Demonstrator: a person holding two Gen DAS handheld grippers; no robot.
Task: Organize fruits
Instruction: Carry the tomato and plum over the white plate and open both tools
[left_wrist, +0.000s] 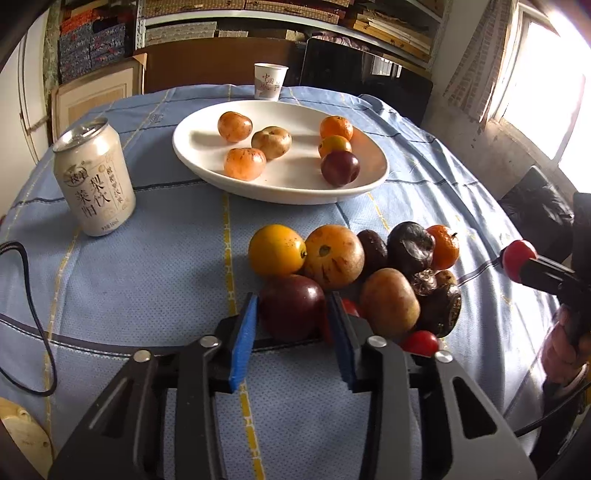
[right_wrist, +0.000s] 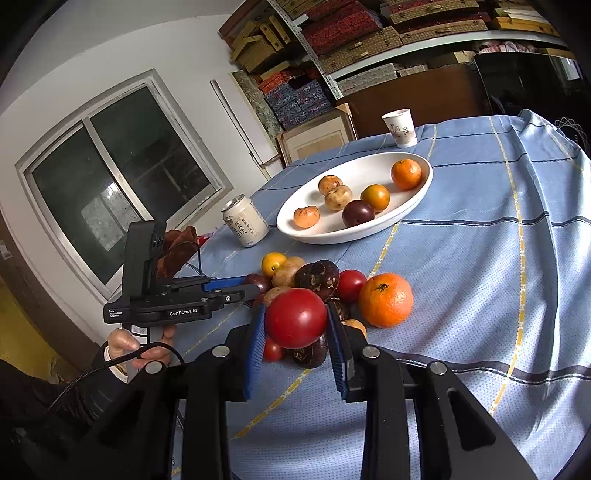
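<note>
Two grippers work at one heap of fruit (left_wrist: 373, 273) lying on the blue tablecloth (left_wrist: 147, 280), at lower centre of the left wrist frame. Your left gripper (left_wrist: 291, 314) has its blue pads pressed on either side of a dark red plum (left_wrist: 290, 306) at the near edge of the heap; the plum appears to rest on the cloth. Your right gripper (right_wrist: 295, 323) clamps a red tomato (right_wrist: 295, 317), seen at centre of the right wrist frame, held above the heap with an orange mandarin (right_wrist: 386, 299) just beside it to the right. In the left wrist view that same tomato shows at the right edge. The white oval plate (left_wrist: 236, 184) sits at upper centre of the left wrist frame and carries six fruits in two groups of three. A drink can (left_wrist: 94, 177) stands at the left, well apart from the heap, and a paper cup (left_wrist: 269, 81) stands beyond the plate. Your hand (right_wrist: 129, 343) holding the left gripper's handle appears at lower left of the right wrist frame.
</note>
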